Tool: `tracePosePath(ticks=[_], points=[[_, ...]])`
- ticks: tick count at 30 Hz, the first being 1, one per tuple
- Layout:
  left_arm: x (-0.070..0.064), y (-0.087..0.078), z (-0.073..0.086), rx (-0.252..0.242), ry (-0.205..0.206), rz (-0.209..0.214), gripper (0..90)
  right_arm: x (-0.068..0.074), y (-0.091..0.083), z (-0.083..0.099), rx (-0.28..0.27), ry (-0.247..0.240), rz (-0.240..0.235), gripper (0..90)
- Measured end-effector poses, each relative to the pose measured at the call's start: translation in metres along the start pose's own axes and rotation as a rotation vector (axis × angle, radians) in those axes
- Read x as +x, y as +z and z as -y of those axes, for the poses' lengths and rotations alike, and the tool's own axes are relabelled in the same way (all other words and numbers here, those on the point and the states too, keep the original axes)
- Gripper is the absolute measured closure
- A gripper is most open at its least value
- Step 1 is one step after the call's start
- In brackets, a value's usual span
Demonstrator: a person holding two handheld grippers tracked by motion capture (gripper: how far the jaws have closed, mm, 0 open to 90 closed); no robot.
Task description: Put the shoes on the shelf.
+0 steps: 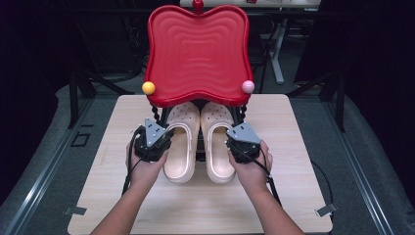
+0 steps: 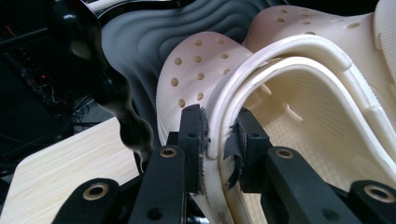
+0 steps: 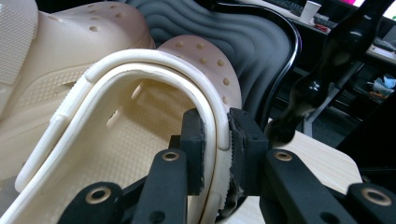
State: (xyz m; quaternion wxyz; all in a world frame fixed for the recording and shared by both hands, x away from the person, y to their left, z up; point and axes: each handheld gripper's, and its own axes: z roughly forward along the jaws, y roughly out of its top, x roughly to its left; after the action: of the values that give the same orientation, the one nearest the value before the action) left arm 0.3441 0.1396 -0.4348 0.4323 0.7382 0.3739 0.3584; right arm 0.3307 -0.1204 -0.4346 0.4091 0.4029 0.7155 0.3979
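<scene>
Two cream perforated clogs lie side by side with their toes under a red wavy shelf. The left clog has its outer heel rim between the jaws of my left gripper, which is shut on it. Up close, that gripper pinches the clog's white rim. The right clog is held the same way by my right gripper. In the right gripper view, that gripper clamps the rim of its clog.
The shelf stands on black beaded posts at the far middle of a light wooden table. A yellow ball and a pink ball cap its front corners. Bare tabletop lies on both sides and toward me.
</scene>
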Motion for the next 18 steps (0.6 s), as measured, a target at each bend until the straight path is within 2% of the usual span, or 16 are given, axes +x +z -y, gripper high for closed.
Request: tracePosePath(ticks=[9, 14, 18], points=[[0.0, 0.014, -0.004, -0.021, -0.005, -0.015, 76.0, 0.003, 0.014, -0.005, -0.024, 0.01, 0.036, 76.0], [-0.003, 0.016, 0.0, -0.027, 0.031, -0.025, 75.5, 0.007, 0.016, -0.003, -0.013, -0.028, 0.048, 75.2], [-0.004, 0.016, 0.003, -0.038, 0.018, -0.025, 74.5, 0.006, 0.015, 0.002, -0.022, -0.015, 0.038, 74.1]])
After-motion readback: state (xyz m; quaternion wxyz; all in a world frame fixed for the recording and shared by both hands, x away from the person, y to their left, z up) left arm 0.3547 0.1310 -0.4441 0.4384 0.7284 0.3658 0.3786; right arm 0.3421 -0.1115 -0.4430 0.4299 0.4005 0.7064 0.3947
